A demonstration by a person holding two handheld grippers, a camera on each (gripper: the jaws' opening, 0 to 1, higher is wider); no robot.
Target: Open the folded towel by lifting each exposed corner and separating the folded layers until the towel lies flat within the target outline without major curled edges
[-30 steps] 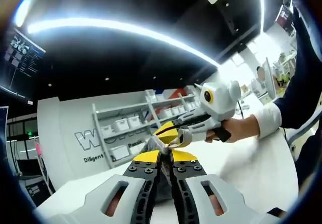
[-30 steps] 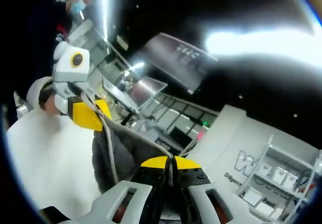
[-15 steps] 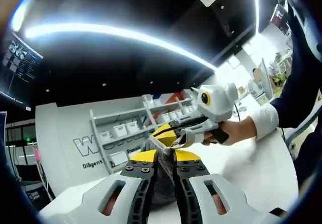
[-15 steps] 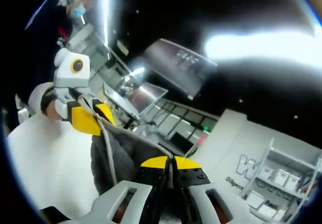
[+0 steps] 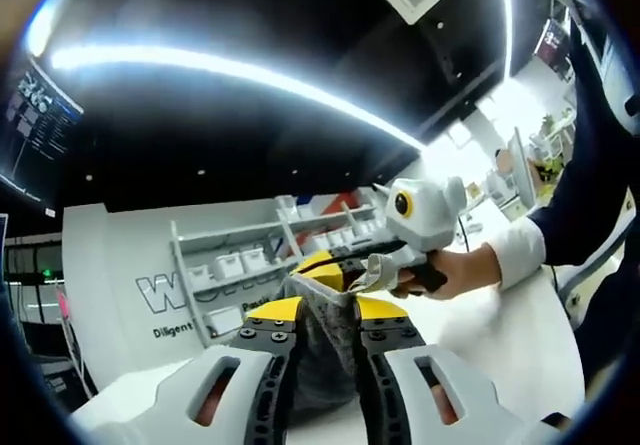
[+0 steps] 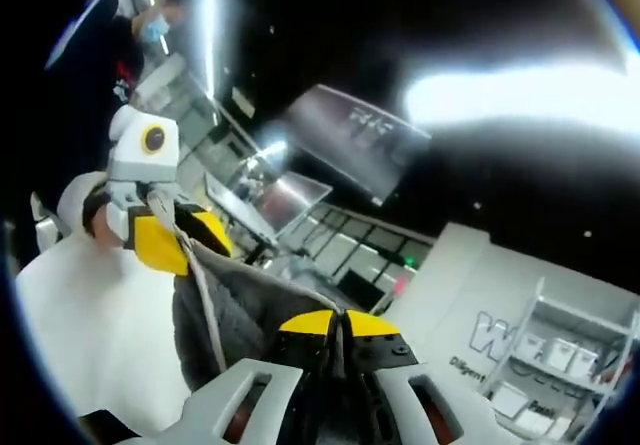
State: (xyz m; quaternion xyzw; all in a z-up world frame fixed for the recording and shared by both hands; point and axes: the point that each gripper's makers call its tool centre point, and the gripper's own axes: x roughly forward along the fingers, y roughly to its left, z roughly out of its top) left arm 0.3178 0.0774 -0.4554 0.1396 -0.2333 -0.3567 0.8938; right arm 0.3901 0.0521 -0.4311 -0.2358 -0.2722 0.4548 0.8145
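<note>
Left gripper, at 6 o'clock in the left gripper view, has its yellow-tipped jaws clamped on a pinch of the towel, grey fabric filling the gap between them. Right gripper, at 6 o'clock in the right gripper view, has its jaws pressed together on the opposite stretch of the same towel edge. Each tool also appears beyond the other: the right one at 2 o'clock of the left view's centre, gripped by the person's hand; the left one at 9 o'clock in the right view.

The towel is dark grey with a looped, nubbly pile and a pale hem. It hangs in the air between the two grippers, above the white table, its upper edge running nearly taut from one pinch to the other while the body sags below in loose folds. Whether any layers are stuck together cannot be told.

Risks, as judged: both holds look shallow, close to the hem, so a further pull apart could slip the edge out of one gripper and let the cloth drop in a heap. Lowering it unevenly could leave the free lower edge curled under. The target outline cannot be made out, so placement is uncertain.

Beyond stand white shelving and a lettered wall.
</note>
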